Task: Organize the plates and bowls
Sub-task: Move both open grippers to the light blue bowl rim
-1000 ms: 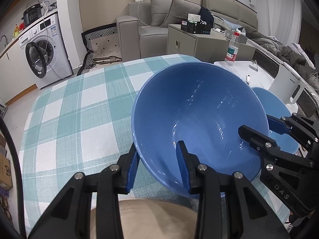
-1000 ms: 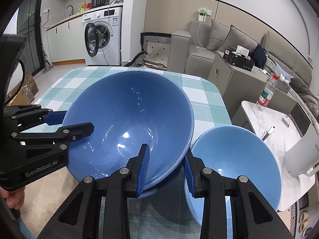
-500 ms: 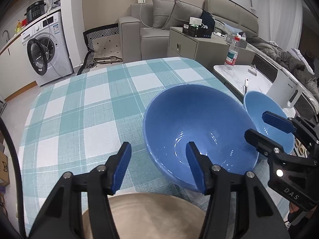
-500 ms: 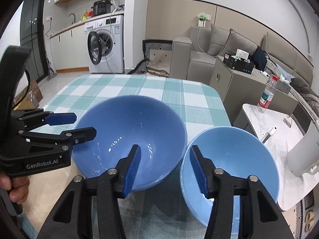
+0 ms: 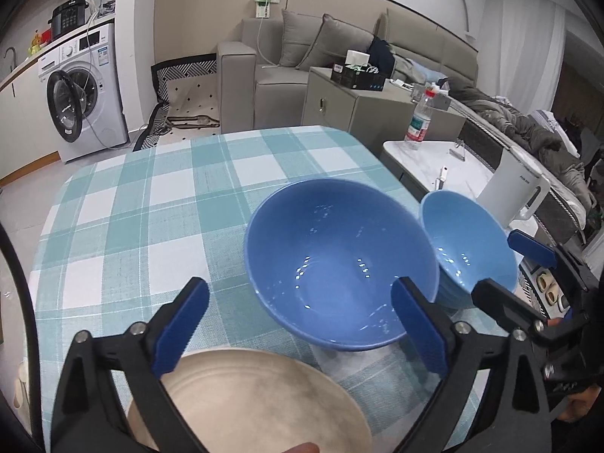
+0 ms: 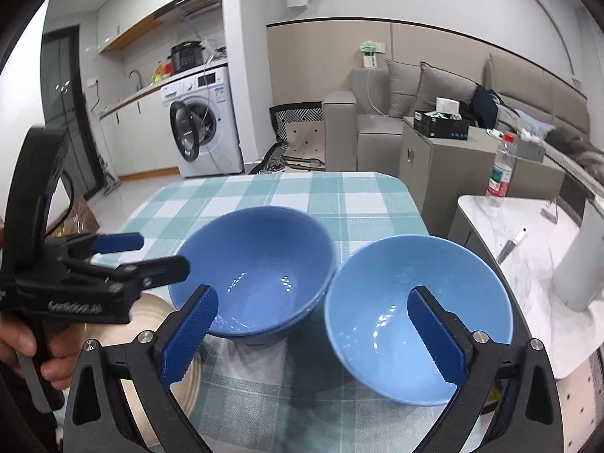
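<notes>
Both claws spreading wide now, nothing between the pads of either. Left claw hangs over the near edge of the bench, its right pad just in front of the dark blue bowl's near rim, not touching as far as I can tell. Right claw hangs above the gap between the two bowls, pads clear of both.

Dark blue bowl sits upright on the checked cloth, towards the right half of the bench. Light blue bowl upright just beside it on the right, rims near-touching; contact not resolvable. Beige plate at near edge, left of the bowls, partly under the left claw.

Step in hand, my read: release done, next is retreat + pick the next piece. To do well:
- lift claws straight off before swinging sideways, so no pad clips a rim.
- if nesting is meant, smaller light bowl goes into the dark one; grip rim w/ one pad inside, one outside, keep bowl level.
- glazed surface looks slick, so pinch squarely.

Surroundings: light bowl stands close to the bench's right edge, and a sideways nudge could send it off. White kettle and water bottle on the side table to the right, well apart. Washing machine and sofa far behind, no obstruction. The two claws are close to each other, so collision risk if both move inwards.
</notes>
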